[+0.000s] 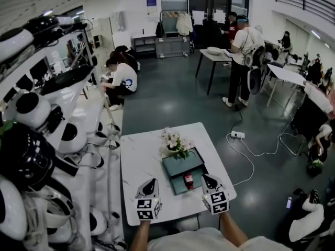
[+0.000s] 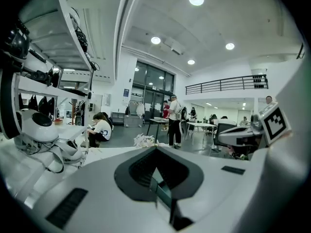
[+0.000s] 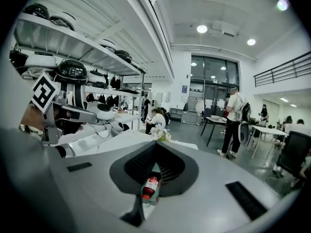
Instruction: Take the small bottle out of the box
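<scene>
A small bottle [image 1: 188, 181] with a red label lies in the open teal box [image 1: 180, 163] on the white table [image 1: 141, 156]. My left gripper [image 1: 152, 181] hovers just left of the box's near corner, its jaws together and empty. My right gripper [image 1: 205, 177] sits just right of the bottle, also shut and empty. In the right gripper view the bottle [image 3: 151, 186] shows through the gap below the right gripper [image 3: 156, 143]. In the left gripper view a strip of the teal box [image 2: 163, 191] shows below the left gripper [image 2: 155, 148].
A bunch of flowers [image 1: 176, 144] stands at the box's far edge. Shelves of white and black robot heads [image 1: 31, 114] run along the left. Beyond the table, people stand and crouch among other tables [image 1: 214, 54]. A power strip [image 1: 238, 135] with cable lies on the floor.
</scene>
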The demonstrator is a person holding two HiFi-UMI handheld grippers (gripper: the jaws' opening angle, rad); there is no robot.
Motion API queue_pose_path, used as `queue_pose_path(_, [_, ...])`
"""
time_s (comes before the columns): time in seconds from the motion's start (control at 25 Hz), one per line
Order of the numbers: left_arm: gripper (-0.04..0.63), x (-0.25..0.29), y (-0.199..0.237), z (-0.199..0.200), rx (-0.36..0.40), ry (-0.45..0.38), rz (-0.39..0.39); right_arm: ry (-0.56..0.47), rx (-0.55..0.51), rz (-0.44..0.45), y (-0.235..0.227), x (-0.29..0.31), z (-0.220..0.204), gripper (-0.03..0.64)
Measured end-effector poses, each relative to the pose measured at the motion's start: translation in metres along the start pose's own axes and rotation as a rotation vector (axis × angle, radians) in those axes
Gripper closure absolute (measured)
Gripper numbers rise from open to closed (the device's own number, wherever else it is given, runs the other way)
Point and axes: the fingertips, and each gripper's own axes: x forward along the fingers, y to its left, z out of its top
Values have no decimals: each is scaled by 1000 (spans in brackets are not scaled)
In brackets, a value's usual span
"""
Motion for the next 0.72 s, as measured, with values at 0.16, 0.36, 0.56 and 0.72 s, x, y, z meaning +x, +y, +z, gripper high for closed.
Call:
queue_pose_path(0.16, [577,17,4,2,4,11,-26,16,17,-24,-6,7,-7,595])
queue_pose_path(0.36, [577,31,3,-4,7,36,-36,38,31,-39,-15,13,-18,595])
queue_pose_path(0.56, [577,43,4,-10,6,56,-27,48,43,-30,-24,26,-21,595])
queue_pose_path(0.72, [577,56,10,-11,6,73,-11,61,45,-5,-26,44,-22,595])
